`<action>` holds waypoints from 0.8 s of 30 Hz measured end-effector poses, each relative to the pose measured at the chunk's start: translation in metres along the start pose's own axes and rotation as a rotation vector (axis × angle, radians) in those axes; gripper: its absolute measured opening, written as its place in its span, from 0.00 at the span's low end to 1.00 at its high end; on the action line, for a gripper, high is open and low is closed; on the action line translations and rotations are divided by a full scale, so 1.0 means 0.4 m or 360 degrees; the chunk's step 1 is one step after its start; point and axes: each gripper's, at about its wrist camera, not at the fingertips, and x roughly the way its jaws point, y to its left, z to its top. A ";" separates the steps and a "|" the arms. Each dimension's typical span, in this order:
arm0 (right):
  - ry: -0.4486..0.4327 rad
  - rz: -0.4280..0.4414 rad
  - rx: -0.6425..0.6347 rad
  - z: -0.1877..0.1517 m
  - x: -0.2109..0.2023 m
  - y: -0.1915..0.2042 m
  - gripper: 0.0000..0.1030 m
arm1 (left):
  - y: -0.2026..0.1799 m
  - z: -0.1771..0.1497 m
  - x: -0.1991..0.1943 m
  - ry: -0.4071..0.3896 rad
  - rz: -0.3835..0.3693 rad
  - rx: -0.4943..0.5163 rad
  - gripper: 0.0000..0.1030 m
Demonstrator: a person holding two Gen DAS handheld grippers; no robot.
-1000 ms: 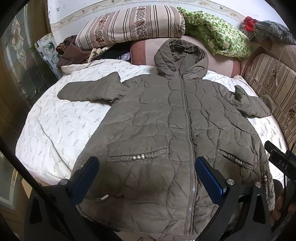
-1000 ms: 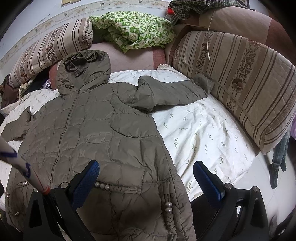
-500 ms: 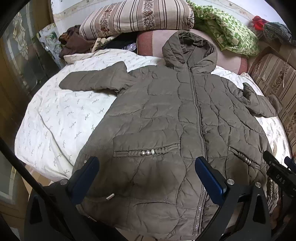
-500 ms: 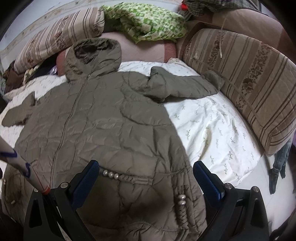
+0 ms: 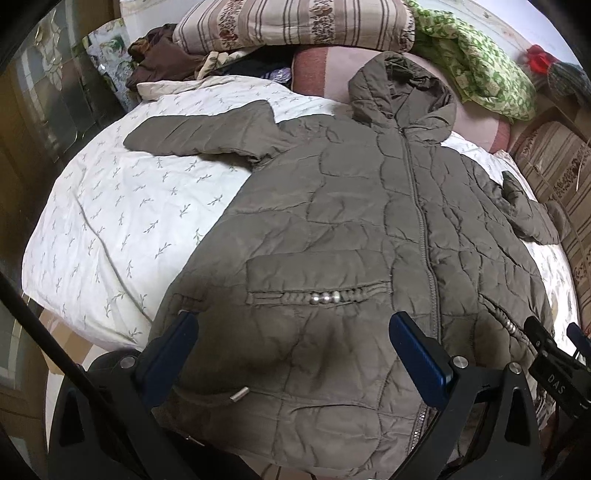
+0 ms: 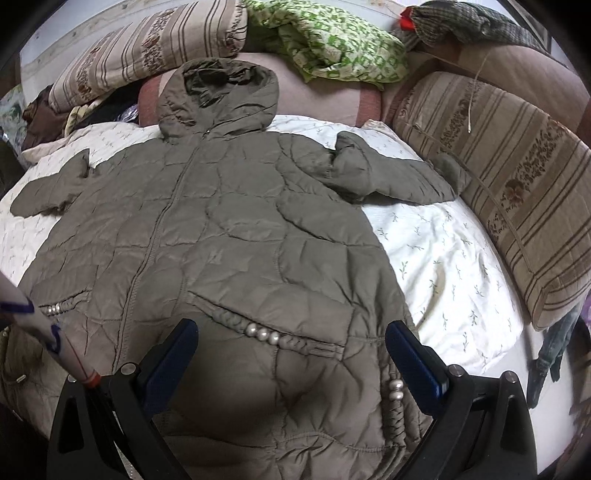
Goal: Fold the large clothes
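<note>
An olive quilted hooded jacket (image 5: 369, 229) lies flat and zipped on the bed, hood at the far end, both sleeves spread out. It also shows in the right wrist view (image 6: 229, 229). My left gripper (image 5: 291, 343) is open and empty, hovering over the jacket's lower left part near the beaded pocket (image 5: 325, 297). My right gripper (image 6: 291, 347) is open and empty over the lower right part, near its beaded pocket (image 6: 264, 334). The right gripper's body shows at the right edge of the left wrist view (image 5: 554, 365).
A white leaf-print sheet (image 5: 122, 221) covers the bed. Striped pillows (image 5: 291, 22), a green patterned cloth (image 5: 476, 62) and a pink bolster (image 6: 325, 99) lie at the head. A large striped cushion (image 6: 517, 184) flanks the right side. Dark clothes (image 5: 159, 62) are piled far left.
Both grippers have moved forward and lower over the jacket's hem area; the jacket looms larger. The jacket itself has not moved and both grippers stay open.
</note>
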 end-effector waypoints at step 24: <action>0.0020 0.0030 -0.0134 0.003 -0.004 0.092 1.00 | 0.149 0.025 0.037 -0.0013 0.0102 -0.0169 1.00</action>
